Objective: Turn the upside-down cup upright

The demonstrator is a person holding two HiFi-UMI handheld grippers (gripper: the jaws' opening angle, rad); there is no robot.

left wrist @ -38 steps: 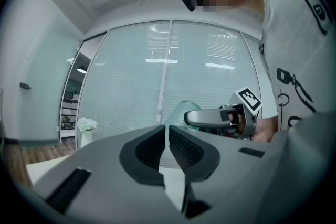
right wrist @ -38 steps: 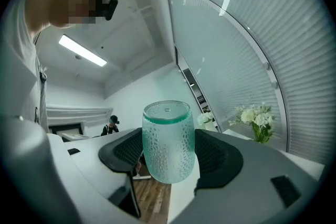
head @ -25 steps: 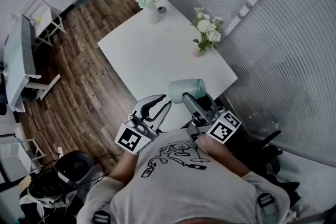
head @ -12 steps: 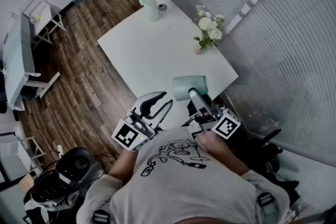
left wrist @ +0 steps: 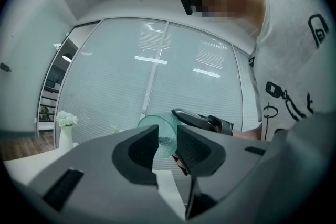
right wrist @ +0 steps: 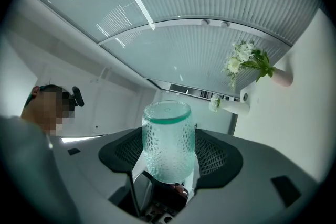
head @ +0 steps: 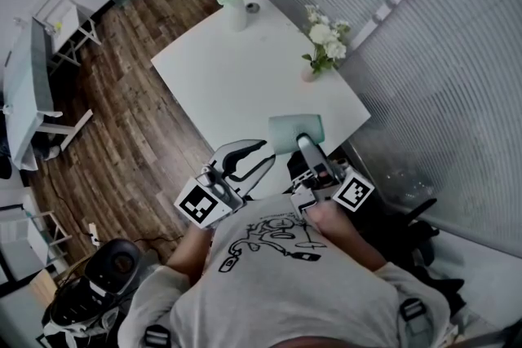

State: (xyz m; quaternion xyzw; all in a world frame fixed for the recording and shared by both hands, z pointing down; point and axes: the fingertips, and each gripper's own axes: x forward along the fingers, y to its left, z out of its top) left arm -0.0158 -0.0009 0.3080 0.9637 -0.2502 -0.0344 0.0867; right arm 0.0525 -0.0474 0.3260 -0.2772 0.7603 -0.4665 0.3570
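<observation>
Item: one cup of pale green dimpled glass. We find it lifted clear of the table, over the table's near edge as the head view has it. Orientation: on its side, long axis about level and running across the person from left to right. The end ringed with a darker green band, which looks to us like the closed base, faces the person's right. The other end faces the left claw. Holder: the right claw, its two pads pressed on opposite sides of the cup's wall. The left claw stands just beside the cup and apart from it. Its jaws are parting with a narrow gap and nothing between them, and we see the cup only beyond that gap. Marker cubes, two: left cube, right cube. Surface: one white table with square corners. On it we count two vases of white flowers, well apart from each other: a white vase at the far corner and a pinkish vase by the right-hand edge. One small round thing sits just beside the white vase, too small for us to identify. Room: dark wood-plank floor, and ribbed blinds along the table's right side.
</observation>
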